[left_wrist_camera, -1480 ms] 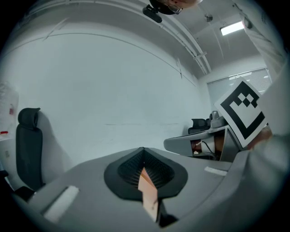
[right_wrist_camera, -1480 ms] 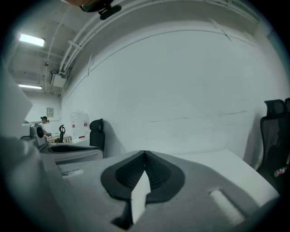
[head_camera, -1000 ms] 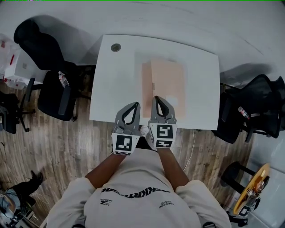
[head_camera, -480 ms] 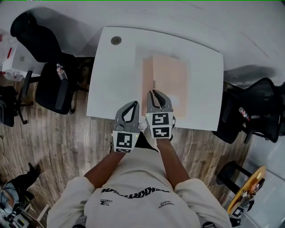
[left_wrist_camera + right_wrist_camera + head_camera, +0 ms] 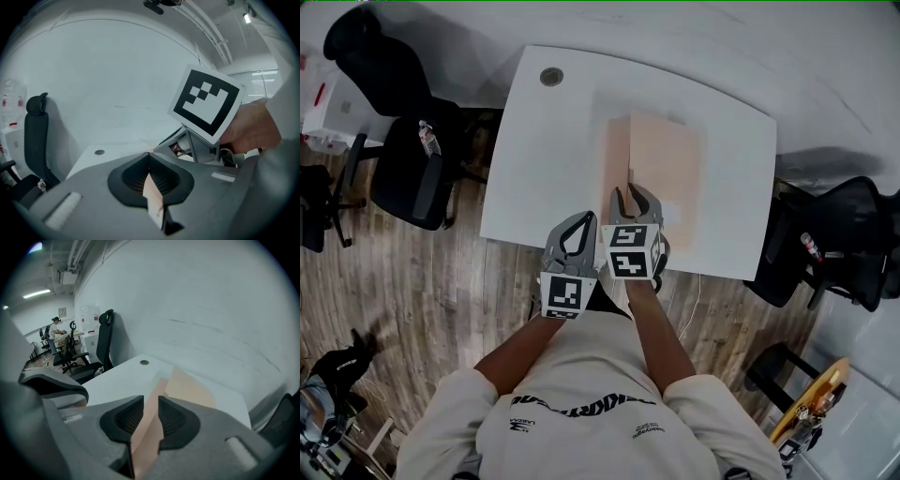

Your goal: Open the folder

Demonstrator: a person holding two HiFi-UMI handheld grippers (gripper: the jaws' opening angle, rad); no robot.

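Note:
A peach folder (image 5: pixel 661 159) lies flat and closed on the white table (image 5: pixel 544 169), with a darker strip along its left side. My right gripper (image 5: pixel 630 190) hovers over the folder's near left part, jaws open a little. In the right gripper view the folder (image 5: pixel 192 387) shows through the narrow gap of the right gripper (image 5: pixel 151 401), and I cannot tell whether the jaws touch it. My left gripper (image 5: pixel 586 217) is shut on nothing, at the table's front edge just left of the folder. In its own view the left gripper (image 5: pixel 149 153) has its tips together.
A round cable grommet (image 5: pixel 551 77) sits at the table's far left corner. A black chair (image 5: pixel 412 178) with a bottle (image 5: pixel 425 139) on it stands to the left, another black chair (image 5: pixel 844 234) to the right. The floor is wood.
My right gripper has moved forward from the table's front edge onto the folder, and its jaws have parted. The left gripper has stayed by the front edge.

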